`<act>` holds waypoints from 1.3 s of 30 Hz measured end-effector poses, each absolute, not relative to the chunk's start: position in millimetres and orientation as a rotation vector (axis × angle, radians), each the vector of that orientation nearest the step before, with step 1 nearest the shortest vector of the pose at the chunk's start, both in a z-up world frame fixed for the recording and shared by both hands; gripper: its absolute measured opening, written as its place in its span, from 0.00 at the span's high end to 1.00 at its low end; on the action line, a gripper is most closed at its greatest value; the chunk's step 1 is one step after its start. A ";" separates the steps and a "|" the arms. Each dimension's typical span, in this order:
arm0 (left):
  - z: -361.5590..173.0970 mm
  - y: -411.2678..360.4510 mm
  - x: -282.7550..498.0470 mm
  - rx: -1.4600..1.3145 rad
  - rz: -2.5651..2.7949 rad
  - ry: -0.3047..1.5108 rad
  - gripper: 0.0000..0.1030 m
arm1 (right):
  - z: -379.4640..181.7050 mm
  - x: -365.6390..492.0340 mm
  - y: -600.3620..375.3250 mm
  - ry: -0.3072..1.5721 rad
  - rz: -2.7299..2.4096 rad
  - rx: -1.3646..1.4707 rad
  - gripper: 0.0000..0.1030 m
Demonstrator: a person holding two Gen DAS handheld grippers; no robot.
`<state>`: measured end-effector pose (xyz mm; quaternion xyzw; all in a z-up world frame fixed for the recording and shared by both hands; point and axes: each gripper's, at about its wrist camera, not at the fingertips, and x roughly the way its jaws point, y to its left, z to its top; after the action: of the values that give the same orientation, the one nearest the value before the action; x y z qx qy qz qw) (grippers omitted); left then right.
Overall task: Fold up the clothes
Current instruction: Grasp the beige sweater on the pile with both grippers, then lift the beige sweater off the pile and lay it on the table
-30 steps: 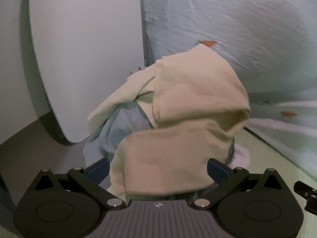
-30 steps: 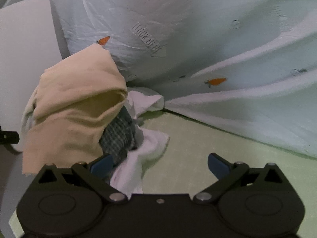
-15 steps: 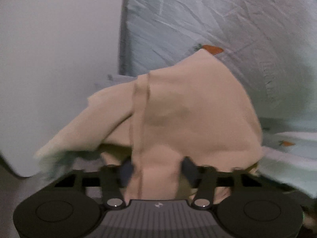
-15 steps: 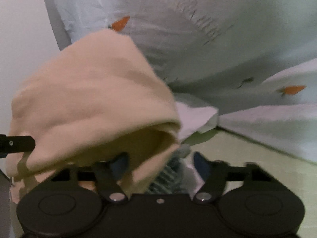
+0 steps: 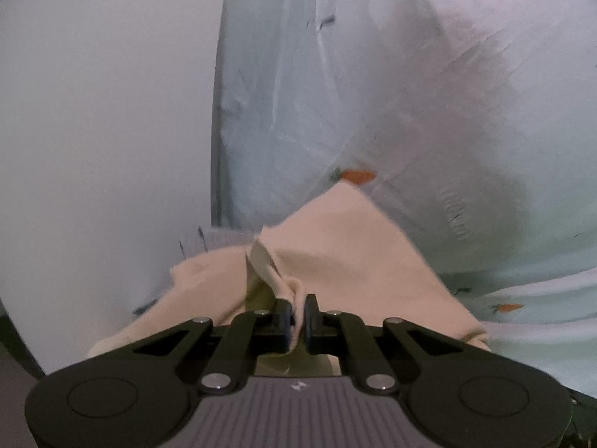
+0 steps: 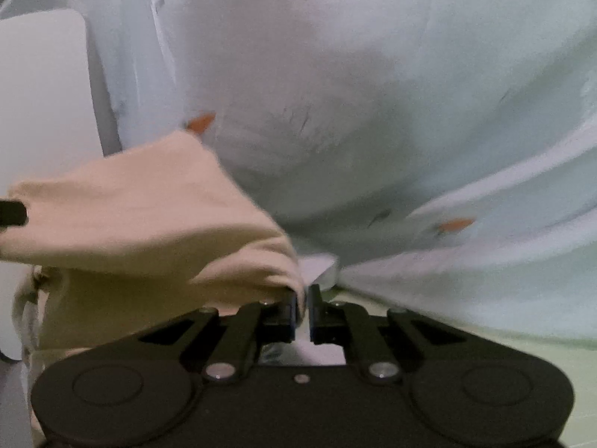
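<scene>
Left wrist view: left hand-held gripper [image 5: 297, 315] tipped a bit downward, black fingers closing tight on a bunched fold of the cream cloth [image 5: 335, 250]. Soft, matte cloth, humped up in front of a pale blue carrot-print sheet [image 5: 429, 93].

Right wrist view: right hand-held gripper [image 6: 303, 308] also tipped a bit downward, jaws closing, pinching the cream cloth's [image 6: 149, 216] right edge. Smooth pale green bed surface [image 6: 522, 358] at lower right.

A home bedroom: carrot-print sheet [image 6: 429, 119], pale green bed surface [image 6: 541, 366], white headboard panel [image 5: 104, 142].
</scene>
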<state>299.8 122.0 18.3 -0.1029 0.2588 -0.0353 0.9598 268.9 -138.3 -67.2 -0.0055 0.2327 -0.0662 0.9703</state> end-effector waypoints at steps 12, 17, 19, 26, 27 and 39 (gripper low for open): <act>82.0 93.2 186.6 -0.203 -0.135 0.347 0.93 | -23.2 138.8 -162.9 0.226 -0.243 -0.071 0.97; 94.2 49.2 123.0 -0.192 -0.122 0.283 0.93 | -5.0 85.6 -203.3 0.145 -0.234 -0.094 0.97; 96.4 27.0 103.1 -0.213 -0.138 0.289 0.93 | 3.5 62.7 -231.7 0.122 -0.260 -0.099 0.97; 95.8 -83.2 37.8 -0.223 -0.289 0.296 0.93 | 32.4 -9.8 -348.2 0.041 -0.414 -0.177 0.97; 93.8 -101.4 32.3 -0.231 -0.327 0.312 0.93 | 37.4 -18.4 -367.9 0.035 -0.445 -0.180 0.97; 70.0 -199.5 15.8 -0.260 -0.547 0.442 0.93 | 67.1 -15.8 -477.1 0.014 -0.529 -0.189 0.97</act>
<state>15.8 -199.5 70.0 -0.1268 0.2157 -0.2673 0.9306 -15.8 -477.1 67.1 -0.0931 0.0069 -0.2611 0.9608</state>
